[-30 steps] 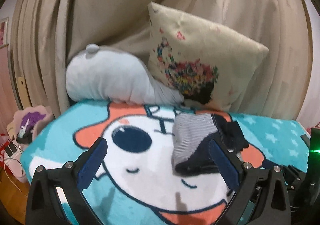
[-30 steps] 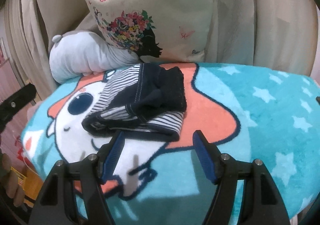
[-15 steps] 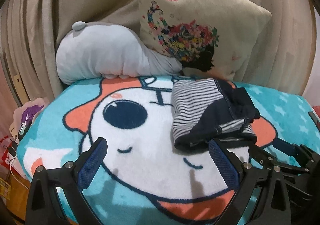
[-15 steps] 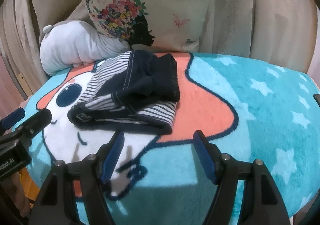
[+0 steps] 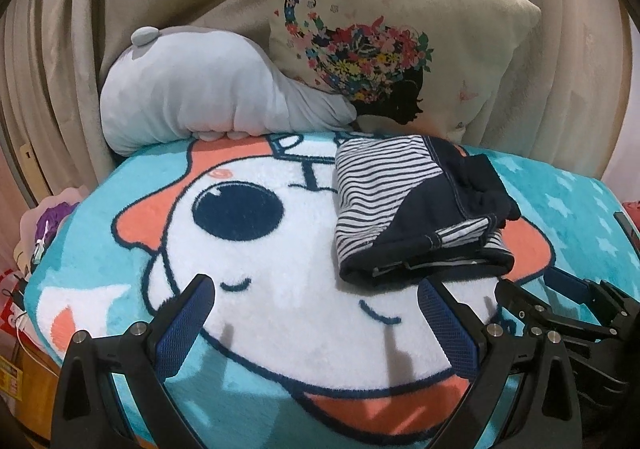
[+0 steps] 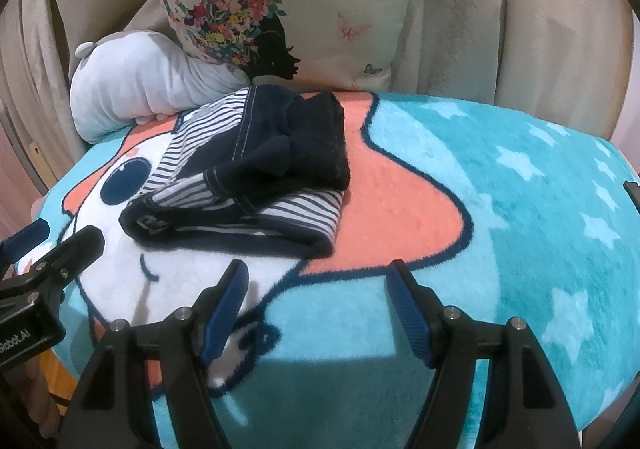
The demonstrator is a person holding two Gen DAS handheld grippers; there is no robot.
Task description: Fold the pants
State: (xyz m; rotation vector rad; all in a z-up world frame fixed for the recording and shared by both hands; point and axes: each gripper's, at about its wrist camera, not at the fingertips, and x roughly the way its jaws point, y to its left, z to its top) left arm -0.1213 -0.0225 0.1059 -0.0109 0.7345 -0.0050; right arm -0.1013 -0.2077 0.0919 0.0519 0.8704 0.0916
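Hovering both grippers short of the pants [image 6: 240, 173].
Your left gripper [image 5: 316, 313] and right gripper [image 6: 318, 297] gape wide and empty; the bundle lies just ahead on the blanket [image 6: 520, 209], long axis crosswise, its near edge closest to your right.

we look down along each gripper from close by, both views sharing the folded navy-and-striped pants [image 5: 416, 213] [image 6: 248, 173] on the fleecy teal cartoon blanket [image 5: 256, 281] [image 6: 520, 217].

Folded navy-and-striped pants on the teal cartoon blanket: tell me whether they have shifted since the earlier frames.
No. The folded navy-and-striped pants lie on the same orange patch of the teal cartoon blanket, below the floral cushion; only the cameras moved.
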